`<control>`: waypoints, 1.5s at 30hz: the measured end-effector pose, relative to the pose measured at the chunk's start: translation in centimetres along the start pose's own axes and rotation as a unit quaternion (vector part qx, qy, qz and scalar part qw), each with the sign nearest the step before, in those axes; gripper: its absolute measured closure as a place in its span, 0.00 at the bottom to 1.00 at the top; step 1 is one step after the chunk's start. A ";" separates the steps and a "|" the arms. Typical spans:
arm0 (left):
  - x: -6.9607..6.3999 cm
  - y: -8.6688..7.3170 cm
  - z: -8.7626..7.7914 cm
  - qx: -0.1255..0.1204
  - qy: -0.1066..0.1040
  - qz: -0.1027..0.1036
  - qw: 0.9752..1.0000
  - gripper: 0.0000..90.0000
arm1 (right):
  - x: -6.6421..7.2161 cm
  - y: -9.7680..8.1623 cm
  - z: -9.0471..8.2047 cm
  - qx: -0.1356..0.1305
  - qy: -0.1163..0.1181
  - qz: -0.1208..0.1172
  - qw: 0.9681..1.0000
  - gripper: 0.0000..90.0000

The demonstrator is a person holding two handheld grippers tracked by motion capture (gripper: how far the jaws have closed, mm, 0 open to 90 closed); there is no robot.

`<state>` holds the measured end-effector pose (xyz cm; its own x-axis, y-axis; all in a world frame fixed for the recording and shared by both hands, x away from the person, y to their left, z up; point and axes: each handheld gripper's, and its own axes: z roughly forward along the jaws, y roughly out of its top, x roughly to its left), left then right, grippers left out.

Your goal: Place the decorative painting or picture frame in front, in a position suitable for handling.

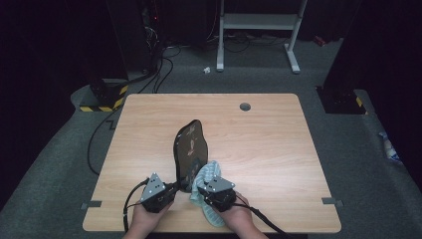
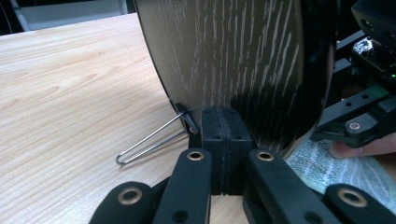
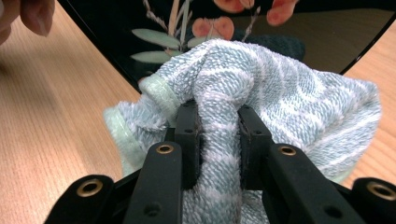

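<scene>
A dark oval plate (image 1: 189,144) stands on its edge near the front middle of the wooden table (image 1: 259,134). My left gripper (image 1: 179,187) is shut on its lower rim. In the left gripper view the plate's wood-grained back (image 2: 233,56) rises above my left gripper (image 2: 223,135), and a thin wire loop (image 2: 149,140) sticks out from it. My right gripper (image 1: 203,188) is shut on a light blue striped towel (image 1: 211,172). In the right gripper view the towel (image 3: 299,98) bunches between the pads of my right gripper (image 3: 219,135) and lies against the plate's glossy black face (image 3: 116,23) with painted leaves.
A round cable hole (image 1: 245,106) sits near the table's far edge. On the floor beyond stand a white metal frame (image 1: 259,22) and a black-and-yellow base (image 1: 104,97) with cables. The other hand's fingers (image 3: 28,16) show at the top left of the right gripper view.
</scene>
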<state>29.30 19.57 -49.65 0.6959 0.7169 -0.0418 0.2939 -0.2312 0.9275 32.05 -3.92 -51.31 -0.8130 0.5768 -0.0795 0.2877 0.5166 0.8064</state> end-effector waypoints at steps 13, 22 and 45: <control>-0.1 0.0 0.1 0.002 -0.006 0.005 1.000 1.00 | 2.7 3.4 -4.4 -0.085 0.001 -0.043 0.996 0.81; -0.1 -0.1 0.2 0.003 -0.007 0.008 1.000 1.00 | 2.1 6.2 -5.5 -0.116 -0.011 -0.051 0.992 0.81; -0.1 -0.1 0.2 0.004 -0.007 0.008 1.000 1.00 | 2.2 0.1 -1.6 -0.008 -0.011 -0.031 0.999 0.81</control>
<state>29.34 19.37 -49.77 0.7090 0.7045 -0.0325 0.2883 -0.2474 0.9250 29.51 -3.61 -50.44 -0.8179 0.5573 -0.1428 0.2278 0.5417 0.8092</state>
